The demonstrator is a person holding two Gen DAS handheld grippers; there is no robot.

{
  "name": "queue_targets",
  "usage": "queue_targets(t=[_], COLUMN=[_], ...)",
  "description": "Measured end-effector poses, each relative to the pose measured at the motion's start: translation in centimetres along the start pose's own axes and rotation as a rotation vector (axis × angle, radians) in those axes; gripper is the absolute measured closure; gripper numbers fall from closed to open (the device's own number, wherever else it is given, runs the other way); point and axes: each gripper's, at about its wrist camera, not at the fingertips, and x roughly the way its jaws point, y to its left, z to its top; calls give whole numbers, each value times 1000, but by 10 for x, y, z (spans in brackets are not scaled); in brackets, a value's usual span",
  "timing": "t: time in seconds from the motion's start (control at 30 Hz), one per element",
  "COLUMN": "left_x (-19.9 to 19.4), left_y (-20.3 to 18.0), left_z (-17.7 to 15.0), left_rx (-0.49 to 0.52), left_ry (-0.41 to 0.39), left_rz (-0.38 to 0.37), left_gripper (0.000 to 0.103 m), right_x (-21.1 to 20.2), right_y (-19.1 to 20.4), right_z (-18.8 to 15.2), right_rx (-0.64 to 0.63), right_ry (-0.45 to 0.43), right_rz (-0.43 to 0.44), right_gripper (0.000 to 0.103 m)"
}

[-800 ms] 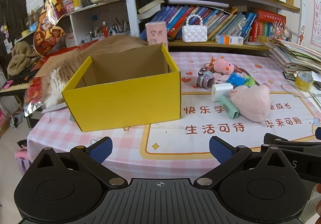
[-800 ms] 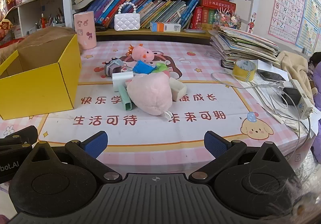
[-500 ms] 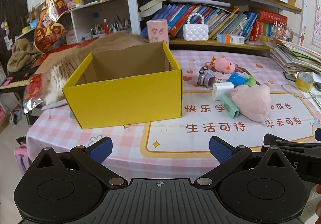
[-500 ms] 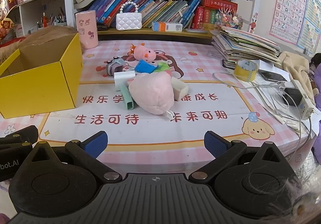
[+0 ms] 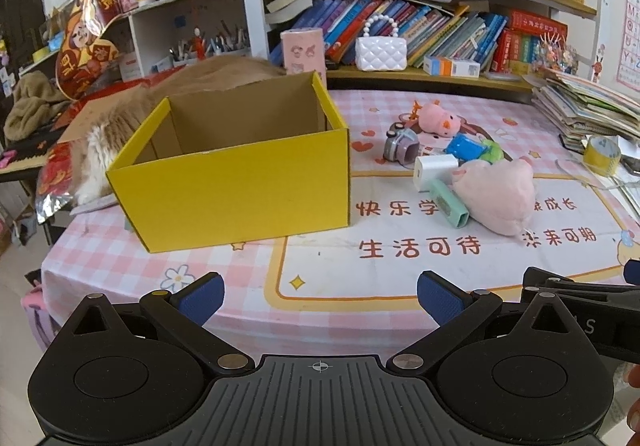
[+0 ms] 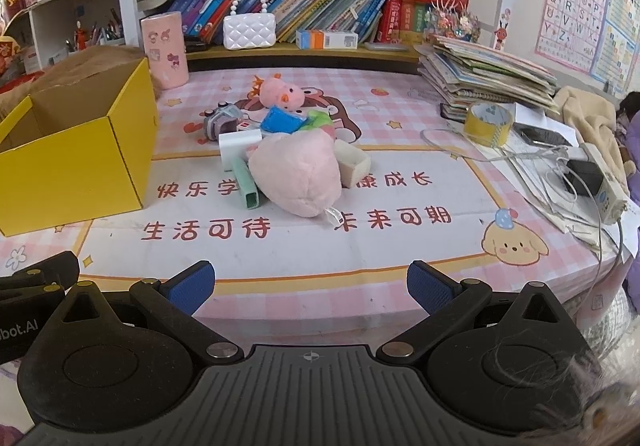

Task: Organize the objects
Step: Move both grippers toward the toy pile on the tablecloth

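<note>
Both the left gripper (image 5: 320, 296) and the right gripper (image 6: 311, 284) hover with jaws spread wide, holding nothing, at the table's (image 6: 400, 246) near edge. The pink plush (image 6: 298, 174) and the small toys touching it lie just right of the yellow box (image 5: 236, 170).

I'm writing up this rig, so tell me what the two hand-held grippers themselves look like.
Both match. The left hand-held gripper and right hand-held gripper have black bodies with two round discs, a ribbed centre plate bearing a small crosshair mark, silver pivot screws, and angled black fingers tipped with textured blue pads. No cables show.
</note>
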Motion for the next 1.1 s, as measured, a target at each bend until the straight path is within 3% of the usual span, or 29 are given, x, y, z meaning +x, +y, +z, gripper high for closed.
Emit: queue_targets(t=[0.43, 0.63, 0.87, 1.1], left_x=[23, 33, 44, 59], left_y=[-28, -43, -66, -88], left_z=[18, 22, 32, 50], left_rx=[-38, -69, -75, -93], left_ry=[45, 59, 66, 67], left_rz=[-45, -48, -106, -132], left_gripper=[0, 0, 0, 0], right_x=[28, 41, 56, 77], right_y=[-30, -57, -82, -106], right_z=[18, 26, 38, 53], right_rx=[-1, 61, 77, 111], right_ry=[36, 42, 37, 44], right_rz=[20, 86, 83, 97], right_gripper=[0, 0, 0, 8])
